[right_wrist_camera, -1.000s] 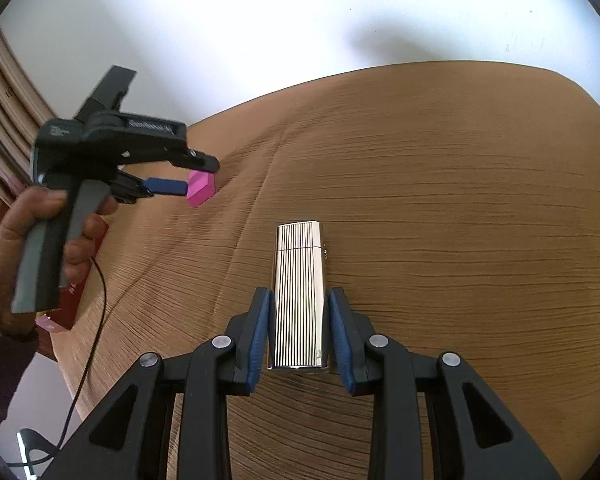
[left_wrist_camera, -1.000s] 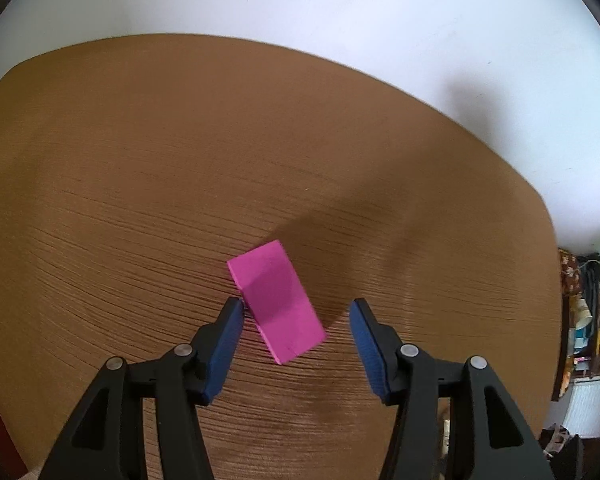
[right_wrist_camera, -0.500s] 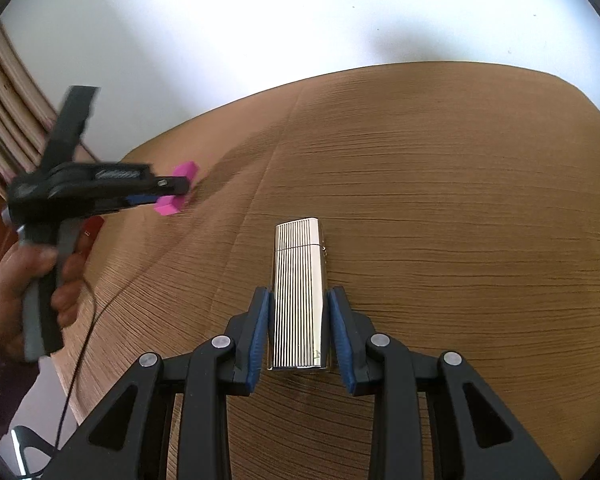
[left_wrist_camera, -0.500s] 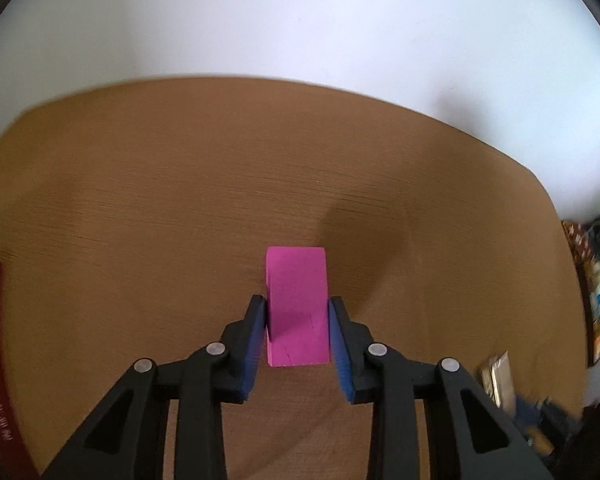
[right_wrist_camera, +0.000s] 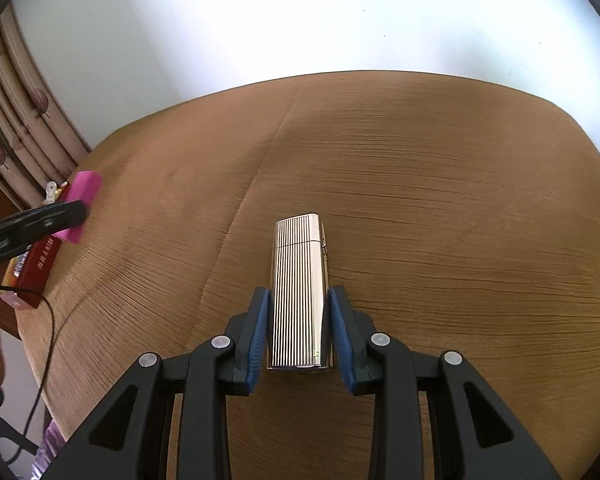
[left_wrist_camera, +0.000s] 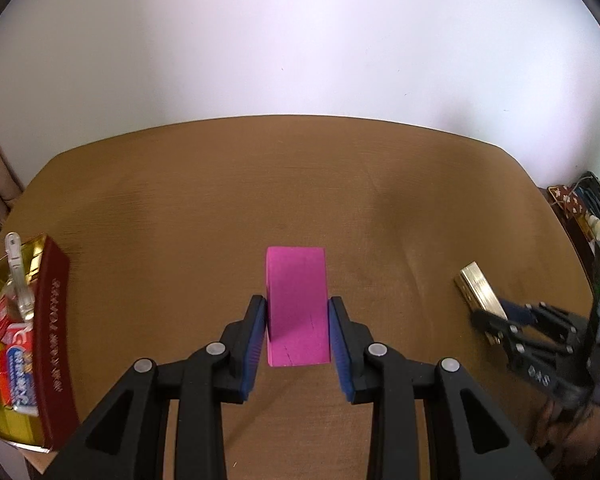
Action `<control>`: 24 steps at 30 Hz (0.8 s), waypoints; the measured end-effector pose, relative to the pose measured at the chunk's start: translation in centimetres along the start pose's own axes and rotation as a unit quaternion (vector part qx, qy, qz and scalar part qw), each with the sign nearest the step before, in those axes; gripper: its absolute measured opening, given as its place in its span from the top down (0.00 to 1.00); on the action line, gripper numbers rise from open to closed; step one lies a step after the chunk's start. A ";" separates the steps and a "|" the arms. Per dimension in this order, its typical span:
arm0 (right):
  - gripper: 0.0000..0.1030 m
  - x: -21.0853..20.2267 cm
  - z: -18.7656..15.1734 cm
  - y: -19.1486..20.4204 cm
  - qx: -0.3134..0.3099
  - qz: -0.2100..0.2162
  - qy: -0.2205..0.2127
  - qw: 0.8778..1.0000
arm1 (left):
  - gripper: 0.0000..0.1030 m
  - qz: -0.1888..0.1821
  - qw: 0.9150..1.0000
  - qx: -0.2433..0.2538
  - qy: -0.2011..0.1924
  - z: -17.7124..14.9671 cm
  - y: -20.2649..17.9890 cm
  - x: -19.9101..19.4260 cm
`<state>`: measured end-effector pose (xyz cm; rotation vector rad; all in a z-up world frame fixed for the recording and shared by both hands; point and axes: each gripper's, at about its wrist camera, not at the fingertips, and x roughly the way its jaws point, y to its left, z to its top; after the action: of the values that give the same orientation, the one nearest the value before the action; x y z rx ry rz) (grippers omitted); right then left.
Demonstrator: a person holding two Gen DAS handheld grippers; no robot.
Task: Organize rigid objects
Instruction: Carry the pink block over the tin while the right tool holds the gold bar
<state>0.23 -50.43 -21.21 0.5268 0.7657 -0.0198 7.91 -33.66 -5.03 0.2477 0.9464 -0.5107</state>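
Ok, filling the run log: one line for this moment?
left tongs: shut on pink block | right tongs: shut on ribbed lighter | red box: table's left edge

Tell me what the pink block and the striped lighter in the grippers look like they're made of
Pink block, held in the left gripper: probably painted wood or dense foam; the magenta face is matte and shows thin dark cracks near its lower end.
Lighter, held in the right gripper: looks like polished metal, silvery here and gold-toned from the other camera, with fine engraved lengthwise lines and a hinged cap seam.
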 end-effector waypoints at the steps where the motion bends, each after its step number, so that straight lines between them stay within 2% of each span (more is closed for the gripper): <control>1: 0.71 0.1 0.0 0.2 0.000 -0.004 0.001 1.000 | 0.69 0.002 1.000 0.002 -0.005 -0.4 0.2 -0.6; 6: 0.71 0.1 0.1 0.9 0.010 -0.011 0.004 1.000 | 0.69 0.010 1.000 0.002 -0.022 -1.0 1.9 -2.7; 12: 0.72 -0.1 0.2 1.3 0.031 0.000 0.014 0.999 | 0.69 0.020 0.999 -0.011 -0.035 -1.3 3.7 -4.3; 18: 0.72 0.4 0.7 3.0 0.057 0.040 0.030 0.997 | 0.69 0.037 0.997 -0.047 -0.050 -3.6 8.4 -7.3; 24: 0.72 0.1 0.9 5.8 0.074 0.087 0.041 0.993 | 0.69 0.084 0.990 -0.091 -0.061 -5.1 15.6 -10.2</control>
<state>2.11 -45.77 -18.12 0.7372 0.7992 0.1073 7.53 -15.04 0.17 0.1291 0.8392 -0.2787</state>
